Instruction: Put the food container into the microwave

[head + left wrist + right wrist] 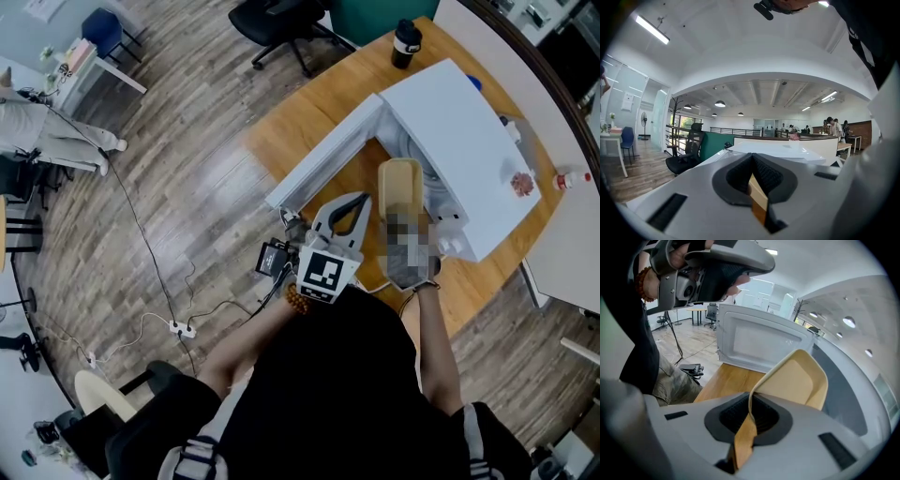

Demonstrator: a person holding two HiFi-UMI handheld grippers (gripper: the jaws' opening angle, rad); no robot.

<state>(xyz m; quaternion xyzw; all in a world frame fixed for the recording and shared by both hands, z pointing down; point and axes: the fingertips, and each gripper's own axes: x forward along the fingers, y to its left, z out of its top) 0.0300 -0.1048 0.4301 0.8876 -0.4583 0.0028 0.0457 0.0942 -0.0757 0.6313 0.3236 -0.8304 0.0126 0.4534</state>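
One container [399,187], rim clamped in right gripper [749,414], hangs at open microwave's [464,141] mouth over worktop [309,112]; left gripper [754,178] nearly closed, empty, beside door [323,164].

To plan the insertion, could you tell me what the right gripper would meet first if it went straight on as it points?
Probably the open microwave: the food container in the right gripper points into its cavity and would likely touch inside first; depth is unclear.

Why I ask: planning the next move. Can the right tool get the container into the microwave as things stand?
Probably yes: the door stands open, the right tool grips the container at the microwave opening, and nothing shows in between.
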